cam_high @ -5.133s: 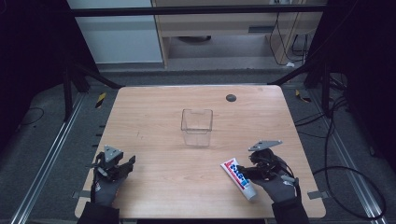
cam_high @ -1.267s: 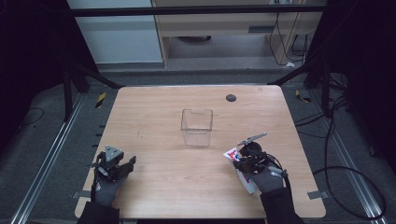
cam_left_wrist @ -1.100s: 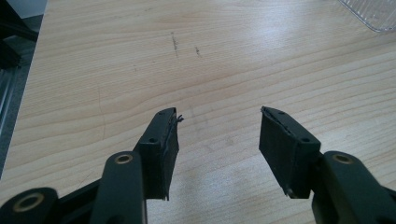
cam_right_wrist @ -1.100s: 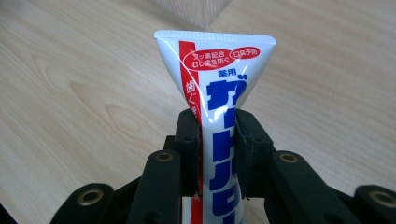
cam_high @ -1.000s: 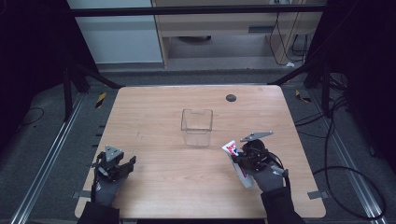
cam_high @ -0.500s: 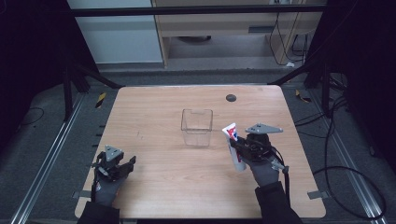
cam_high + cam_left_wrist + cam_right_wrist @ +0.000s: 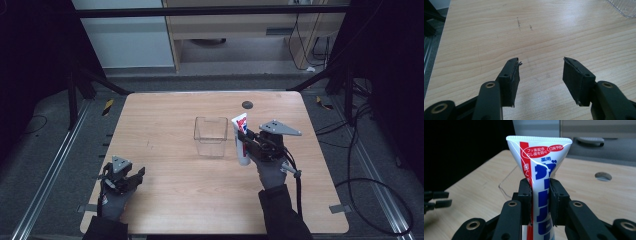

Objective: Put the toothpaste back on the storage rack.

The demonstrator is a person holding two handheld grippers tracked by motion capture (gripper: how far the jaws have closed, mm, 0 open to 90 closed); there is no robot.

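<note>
A white toothpaste tube (image 7: 241,138) with red and blue print stands upright, crimped end up, held in the air just right of a clear plastic box (image 7: 210,136). My right gripper (image 7: 247,140) is shut on the tube (image 7: 539,180), both pads pressing its middle. The clear box sits near the middle of the wooden table (image 7: 165,120). My left gripper (image 7: 131,176) rests at the table's near left corner, open, with bare wood between its jaws (image 7: 540,75).
A dark round hole (image 7: 246,104) lies in the tabletop behind the right gripper. A corner of the clear box (image 7: 624,7) shows far off in the left gripper view. Black frame bars and cables surround the table.
My right gripper picked the tube up from the table's near right, raised it and carried it toward the clear box, tipping it upright. The left gripper has stayed put.
</note>
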